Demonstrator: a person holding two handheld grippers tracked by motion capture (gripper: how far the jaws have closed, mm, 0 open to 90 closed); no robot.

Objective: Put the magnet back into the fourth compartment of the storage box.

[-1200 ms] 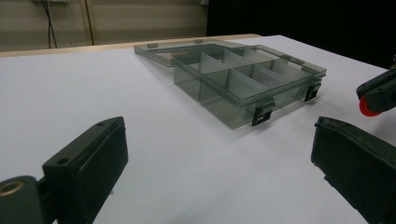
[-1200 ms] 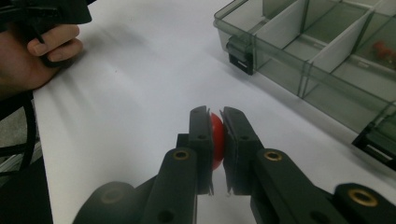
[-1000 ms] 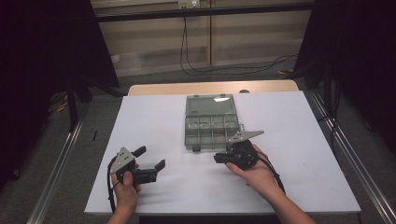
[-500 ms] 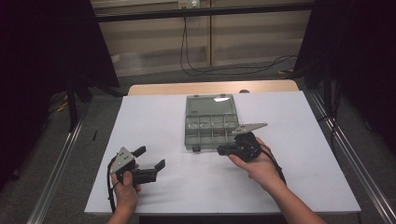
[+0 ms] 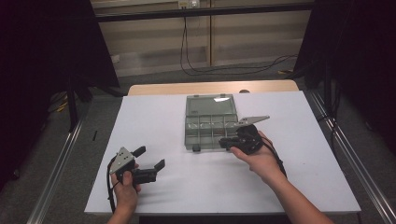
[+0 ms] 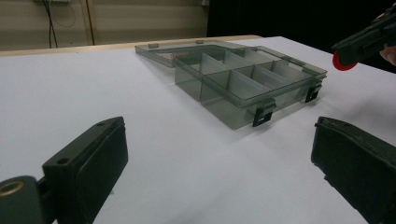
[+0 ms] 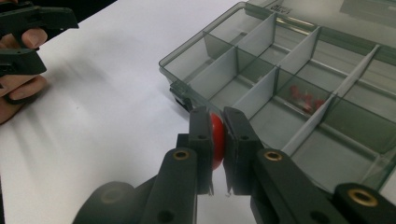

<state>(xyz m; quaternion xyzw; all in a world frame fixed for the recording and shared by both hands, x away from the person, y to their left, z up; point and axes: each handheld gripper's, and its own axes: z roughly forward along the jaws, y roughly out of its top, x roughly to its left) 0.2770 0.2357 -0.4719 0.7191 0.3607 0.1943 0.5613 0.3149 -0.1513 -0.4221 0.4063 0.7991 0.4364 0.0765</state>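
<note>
You are working in a lab-style recording bay: a white-covered desk (image 5: pixel 154 116) stands between black curtains (image 5: pixel 44 56) at nine and three o'clock, metal floor rails (image 5: pixel 56 170) run alongside, and cables (image 5: pixel 196 51) hang from a wall socket at twelve o'clock

Both grippers are matte black plastic: the left gripper (image 5: pixel 148 158) has 2 chunky flat-faced jaws, and the right gripper (image 7: pixel 216 133) has brass-coloured rivets on its jaw arms. Each has a grey 3-cornered plate on top and a black cable trailing off. Forearms are bare, no sleeves.
</note>
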